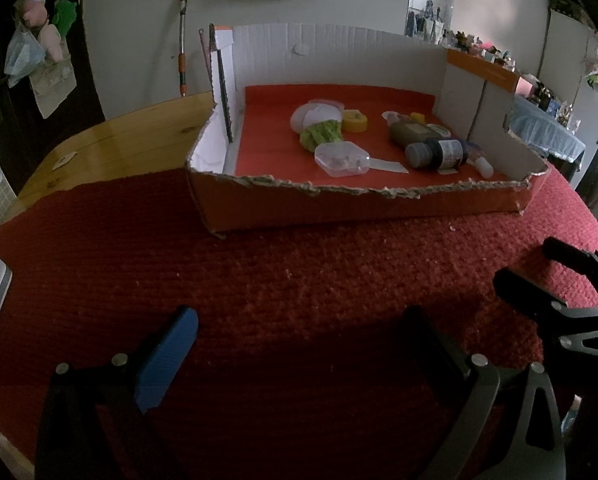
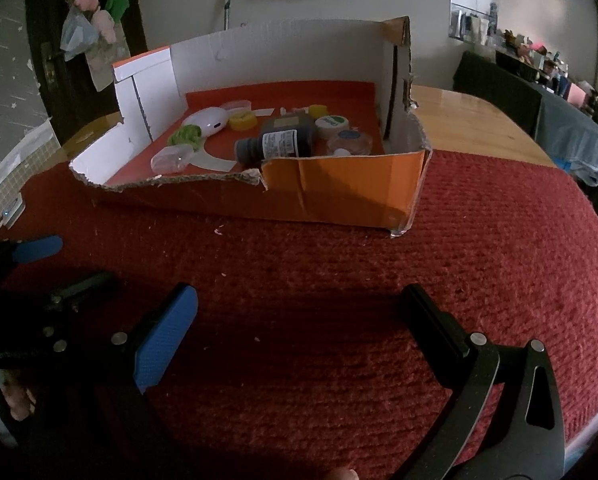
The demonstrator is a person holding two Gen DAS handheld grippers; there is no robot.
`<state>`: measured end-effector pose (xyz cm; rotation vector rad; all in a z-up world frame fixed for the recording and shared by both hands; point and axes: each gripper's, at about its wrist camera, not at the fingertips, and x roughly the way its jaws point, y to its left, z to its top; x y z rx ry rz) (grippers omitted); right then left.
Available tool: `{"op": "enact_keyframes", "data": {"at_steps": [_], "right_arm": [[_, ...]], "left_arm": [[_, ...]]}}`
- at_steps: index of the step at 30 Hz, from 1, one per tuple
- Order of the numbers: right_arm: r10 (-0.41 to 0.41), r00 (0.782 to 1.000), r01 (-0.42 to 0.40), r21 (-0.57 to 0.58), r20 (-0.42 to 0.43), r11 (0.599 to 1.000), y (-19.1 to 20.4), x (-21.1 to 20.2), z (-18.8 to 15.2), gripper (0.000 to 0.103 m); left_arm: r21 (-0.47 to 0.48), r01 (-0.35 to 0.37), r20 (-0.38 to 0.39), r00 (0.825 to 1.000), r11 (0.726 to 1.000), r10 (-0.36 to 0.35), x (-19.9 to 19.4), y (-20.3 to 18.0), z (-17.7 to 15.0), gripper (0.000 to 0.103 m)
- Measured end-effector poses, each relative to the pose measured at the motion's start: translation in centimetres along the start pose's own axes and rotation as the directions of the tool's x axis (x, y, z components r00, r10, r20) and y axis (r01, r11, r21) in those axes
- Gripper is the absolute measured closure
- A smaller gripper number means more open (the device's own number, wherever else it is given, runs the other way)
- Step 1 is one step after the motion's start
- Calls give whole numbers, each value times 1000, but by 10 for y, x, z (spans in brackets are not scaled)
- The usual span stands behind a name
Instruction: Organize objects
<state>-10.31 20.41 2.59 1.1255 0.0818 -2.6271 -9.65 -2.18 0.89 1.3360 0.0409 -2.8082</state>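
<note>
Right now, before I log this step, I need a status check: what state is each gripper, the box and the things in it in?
left gripper: open, empty, over the red cloth
right gripper: open, empty
cardboard box: open on top, front wall torn low
dark bottle: lying on its side, capped
clear plastic case: shut, lying flat
yellow tape roll: lying flat

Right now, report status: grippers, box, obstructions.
Left gripper open, empty. Right gripper open, empty. Box on red cloth, bottle and small items inside. Nothing between grippers and box.
</note>
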Motion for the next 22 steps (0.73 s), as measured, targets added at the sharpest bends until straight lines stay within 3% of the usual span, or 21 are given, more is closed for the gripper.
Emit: {"op": "enact_keyframes", "data": {"at_steps": [22], "right_arm": [[4,1000,-4,5,3,1000,-1,-1,0,0]], "left_arm": [[-1,0,4,1000,1000,0,2,-1,1,0]]}}
